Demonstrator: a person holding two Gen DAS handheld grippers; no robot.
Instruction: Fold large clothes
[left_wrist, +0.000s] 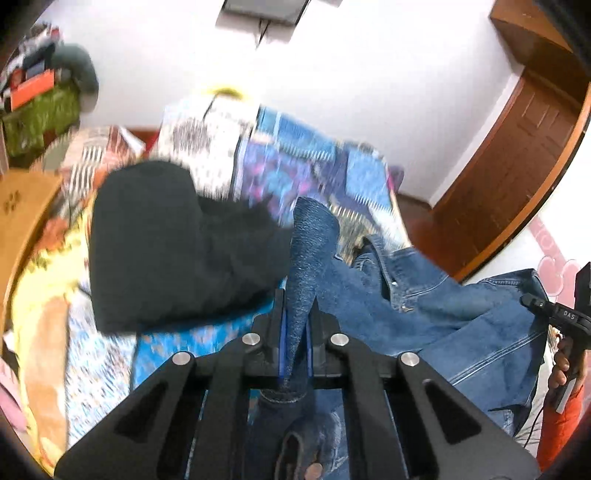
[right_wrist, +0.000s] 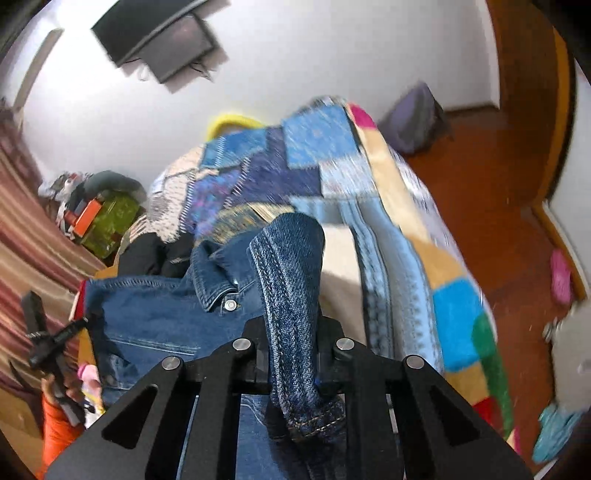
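Both grippers clamp the same denim jacket (left_wrist: 424, 306), held up off the bed btwn them. Left gripper (left_wrist: 295, 332): jaws narrow, pinched on a rolled-up fold of denim that sticks up past the fingertips. Right gripper (right_wrist: 291, 339): same story, jaws nearly closed on a thick stitched edge, prob. a hem or cuff, w/ the seam end bunched just behind the pads.

In the left wrist view the jacket spreads rightward toward the other gripper, collar and a snap button visible, fabric sagging in the middle. In the right wrist view the collar and a metal button (right_wrist: 230, 304) show just left of the clamped fold.

Below/behind: patchwork quilt (right_wrist: 369, 166) on the bed, and a black garment (left_wrist: 166, 240) lying on it, unfolded-looking, close to the jacket in the left view. Background is blurred, so finer detail there can't be told.

Progress, my read: early. Jacket is gripped at two points and lifted, but no fold is made yet; it isn't laid flat. Left to do: spread it on the quilt, fold sleeves/sides in, halve it. Black garment likely waits too.
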